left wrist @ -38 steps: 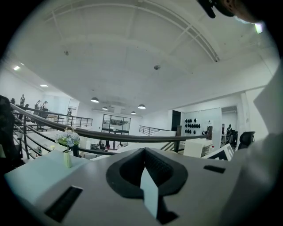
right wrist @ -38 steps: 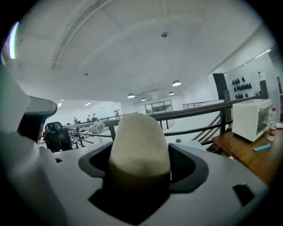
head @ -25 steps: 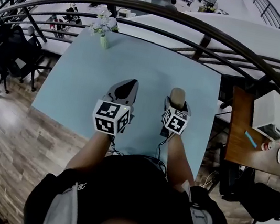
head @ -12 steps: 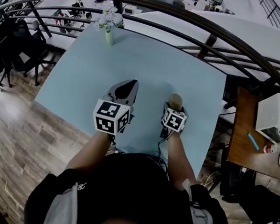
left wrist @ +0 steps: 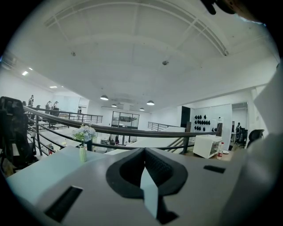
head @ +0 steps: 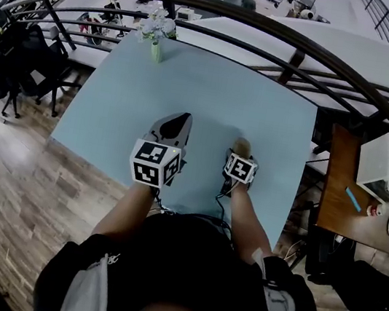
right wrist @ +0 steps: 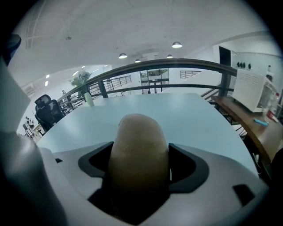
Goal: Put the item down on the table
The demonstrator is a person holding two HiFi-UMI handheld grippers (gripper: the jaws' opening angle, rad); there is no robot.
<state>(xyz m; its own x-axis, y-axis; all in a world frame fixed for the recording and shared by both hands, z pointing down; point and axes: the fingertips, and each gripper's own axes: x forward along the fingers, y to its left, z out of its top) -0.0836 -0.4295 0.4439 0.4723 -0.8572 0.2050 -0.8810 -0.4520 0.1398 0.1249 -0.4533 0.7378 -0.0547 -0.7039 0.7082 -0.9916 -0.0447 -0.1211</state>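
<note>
The item is a brown, smooth-skinned, oblong lump with a rounded tip, much like a potato (right wrist: 139, 148). It sits clamped between the two dark jaw pads of the right gripper (right wrist: 140, 170), its blunt end poking out past them. In the head view the same brown lump (head: 241, 145) shows just ahead of the right gripper (head: 241, 152), over the near right part of the pale blue rectangular table (head: 212, 91). Whether it touches the tabletop cannot be told from any view.

The left gripper (head: 177, 122) hovers just beside the right one, to its left, over the same near edge of the table. In the left gripper view its jaws (left wrist: 143, 165) are pressed together with nothing between them.

The tabletop ahead of both grippers is bare out to the far left corner, where a slim green vase of pale flowers (head: 157, 36) stands well apart from the lump. Beyond the table curves a dark metal railing (head: 276, 23). To the right, past the table's edge, a brown wooden side table (head: 336, 193) carries a white box-shaped appliance (head: 388, 167). Black office chairs (head: 18, 62) stand on the wood-plank floor (head: 19, 188) to the left.
</note>
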